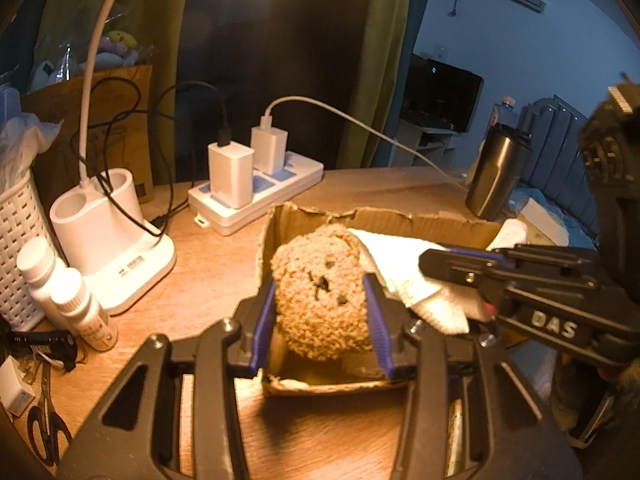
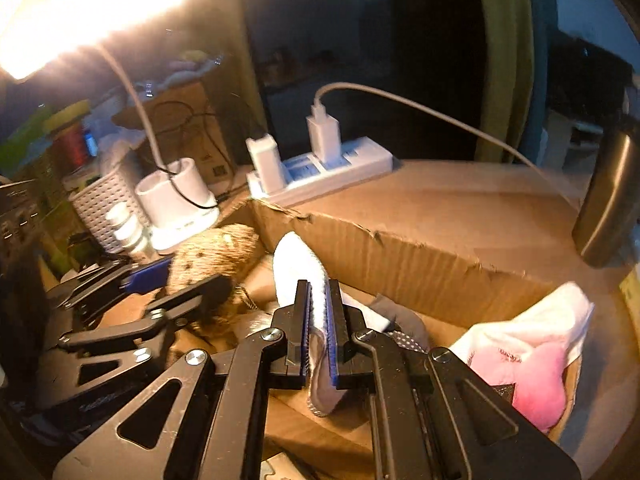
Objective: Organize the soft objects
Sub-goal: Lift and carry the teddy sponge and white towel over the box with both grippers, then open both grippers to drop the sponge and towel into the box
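plush bear (image 1: 320, 296) between left gripper (image 1: 320, 320) pads, over box (image 1: 400, 220)

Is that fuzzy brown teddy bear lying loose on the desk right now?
No, the teddy bear is pinched between the left tool's blue pads, above the cardboard box.

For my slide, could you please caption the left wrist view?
Left gripper holds a brown plush bear over a cardboard box; right gripper holds a white sock.
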Tool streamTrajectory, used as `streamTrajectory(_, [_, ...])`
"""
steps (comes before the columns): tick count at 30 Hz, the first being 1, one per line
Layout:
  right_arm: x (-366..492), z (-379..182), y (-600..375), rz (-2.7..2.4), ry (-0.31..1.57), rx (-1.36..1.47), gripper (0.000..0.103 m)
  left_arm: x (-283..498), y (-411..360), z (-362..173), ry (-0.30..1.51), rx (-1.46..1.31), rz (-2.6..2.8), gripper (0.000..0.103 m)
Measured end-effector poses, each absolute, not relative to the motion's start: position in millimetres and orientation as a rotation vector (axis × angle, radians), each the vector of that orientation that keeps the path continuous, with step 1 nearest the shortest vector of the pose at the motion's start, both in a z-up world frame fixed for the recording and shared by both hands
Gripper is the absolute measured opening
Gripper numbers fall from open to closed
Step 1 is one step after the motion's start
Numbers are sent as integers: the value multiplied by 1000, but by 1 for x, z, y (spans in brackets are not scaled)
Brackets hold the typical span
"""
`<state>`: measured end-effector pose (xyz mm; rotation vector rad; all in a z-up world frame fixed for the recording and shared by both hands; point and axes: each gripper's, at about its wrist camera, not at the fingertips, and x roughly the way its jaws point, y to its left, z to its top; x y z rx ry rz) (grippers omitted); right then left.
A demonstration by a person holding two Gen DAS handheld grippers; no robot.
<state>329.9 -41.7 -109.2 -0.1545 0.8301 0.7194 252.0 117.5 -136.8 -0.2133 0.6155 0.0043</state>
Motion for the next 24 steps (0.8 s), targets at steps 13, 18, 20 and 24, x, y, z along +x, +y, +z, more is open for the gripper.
streamTrajectory(13, [343, -134, -43, 600, 921, -194, 8, 252, 114, -137, 615, -181, 3, 49])
streamTrajectory(18, [346, -135, -44, 594, 926, -186, 13, 252, 116, -136, 622, -202, -2, 49])
streamTrajectory(20, [346, -135, -44, 589, 929, -185, 15, 251, 117, -135, 621, -205, 0, 49])
streamTrajectory(24, [345, -132, -44, 583, 928, -187, 22, 249, 119, -132, 618, -215, -2, 49])
